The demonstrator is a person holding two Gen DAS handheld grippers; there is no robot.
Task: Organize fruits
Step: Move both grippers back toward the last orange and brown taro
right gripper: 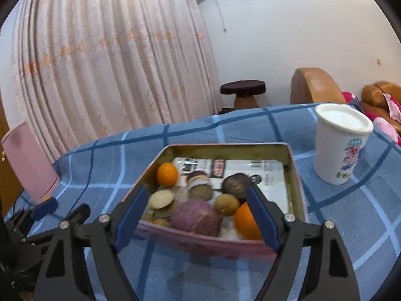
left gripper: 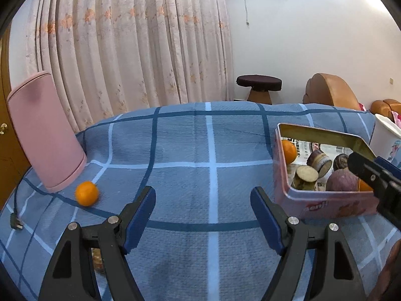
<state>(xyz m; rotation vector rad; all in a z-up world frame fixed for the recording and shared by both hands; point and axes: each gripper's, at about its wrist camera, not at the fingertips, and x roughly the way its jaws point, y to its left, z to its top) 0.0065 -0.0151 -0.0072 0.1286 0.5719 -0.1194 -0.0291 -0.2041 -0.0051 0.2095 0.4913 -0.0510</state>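
The pink tin (right gripper: 215,240) is sitting toward the right side of the blue checked bedcover (left gripper: 200,140), open-topped, with printed paper lining its floor. Inside it an orange (right gripper: 167,174) is lying in the far left corner, a second orange (right gripper: 244,222) is resting against the near wall at the right, and a large purple fruit (right gripper: 198,217) is lying at the near wall between them. Around these a small brownish round fruit (right gripper: 227,204), a dark round fruit (right gripper: 236,183) and several cut brown pieces (right gripper: 161,198) are crowding the middle. A white cup (right gripper: 340,145) with a cartoon print is standing just beside the tin's far right corner; its contents cannot be made out.

One loose orange (left gripper: 87,193) is lying near the left edge of the bedcover, just beside the base of a tilted pink cylinder (left gripper: 46,133).

The tin's near wall is blurred in the right wrist view, and the second orange is partly hidden behind a blue finger pad.

The left gripper (left gripper: 203,215) is hovering over bare bedcover between the loose orange and the tin, its jaws spread wide and holding nothing. The right gripper (right gripper: 198,215) is hanging over the tin's near edge, its jaws also wide apart and gripping nothing.
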